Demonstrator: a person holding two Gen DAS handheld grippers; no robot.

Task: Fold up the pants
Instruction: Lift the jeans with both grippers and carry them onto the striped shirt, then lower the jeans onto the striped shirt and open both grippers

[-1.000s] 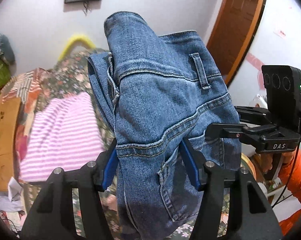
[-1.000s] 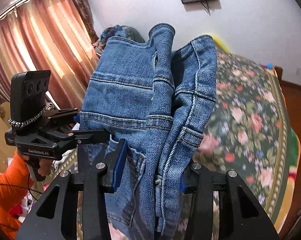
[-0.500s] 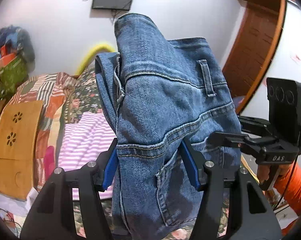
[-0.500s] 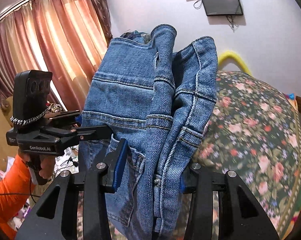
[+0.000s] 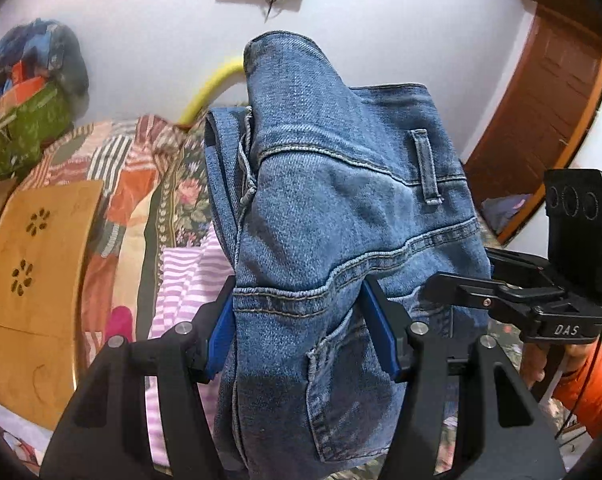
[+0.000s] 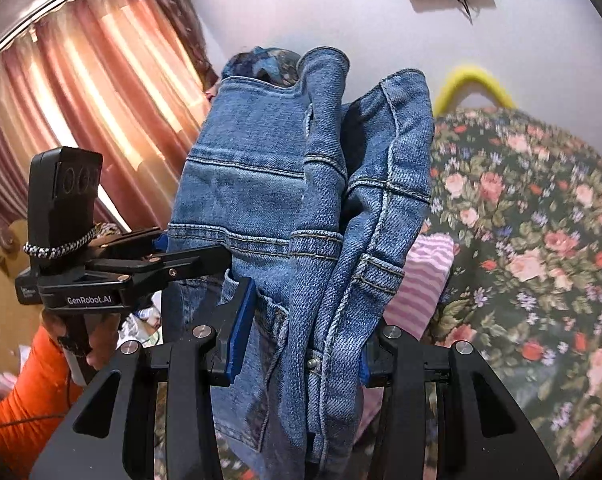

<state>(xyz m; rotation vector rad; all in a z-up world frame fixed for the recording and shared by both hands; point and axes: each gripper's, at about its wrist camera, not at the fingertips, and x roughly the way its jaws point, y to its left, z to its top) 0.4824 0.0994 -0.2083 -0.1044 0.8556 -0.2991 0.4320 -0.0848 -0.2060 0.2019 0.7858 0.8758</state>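
Below you lies the floral bed (image 6: 541, 240); your left gripper (image 5: 301, 336) and right gripper (image 6: 305, 332) each clamp the jeans (image 5: 341, 220) aloft by the waist. You seem mid-carry: next, lower them flat onto the bed for folding.

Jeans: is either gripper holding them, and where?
Both: left gripper and right gripper each clamp the jeans just below the waistband.

Jeans (image 5: 341, 216) bunched upright between left gripper (image 5: 301, 336) pads; right gripper (image 6: 301, 336) clamps same waist from right, other gripper's fingers touching fabric. Bed (image 6: 541, 220) below and behind, striped cloth (image 5: 189, 280) on it, wooden board (image 5: 33, 280) left, curtain (image 6: 81, 100) behind left gripper
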